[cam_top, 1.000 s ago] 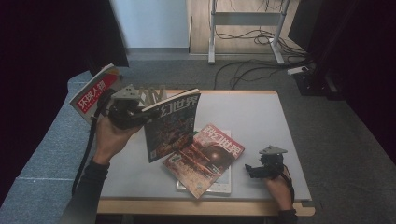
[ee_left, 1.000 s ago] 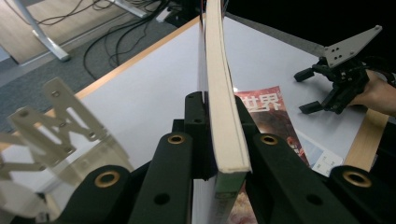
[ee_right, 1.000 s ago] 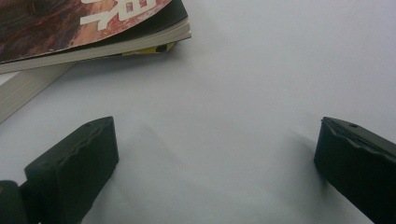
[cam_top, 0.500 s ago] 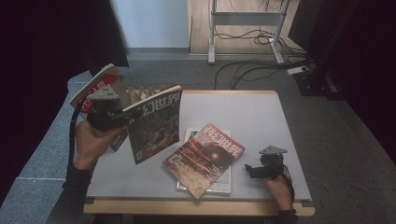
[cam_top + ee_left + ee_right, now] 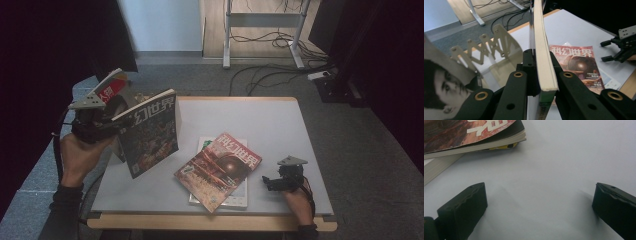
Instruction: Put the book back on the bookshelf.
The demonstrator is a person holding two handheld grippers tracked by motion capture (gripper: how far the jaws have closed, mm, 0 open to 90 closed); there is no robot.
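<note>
High view: left gripper point(image 5: 107, 120) at 9 o'clock clamps a dark magazine point(image 5: 149, 134), lifted upright over the table point(image 5: 280, 125) left edge. Red magazine point(image 5: 219, 170) lies on the stack at 6 o'clock.

Left gripper view: jaws pinch the magazine's edge.

Right gripper view: right gripper point(image 5: 539, 207) jaws wide, nothing between, resting on table.

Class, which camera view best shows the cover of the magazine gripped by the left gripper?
The high view: the held magazine shows its whole dark cover there, clamped in the left gripper. The left gripper view shows its page edge between the jaws. The right gripper view looks at other magazines lying flat.
</note>
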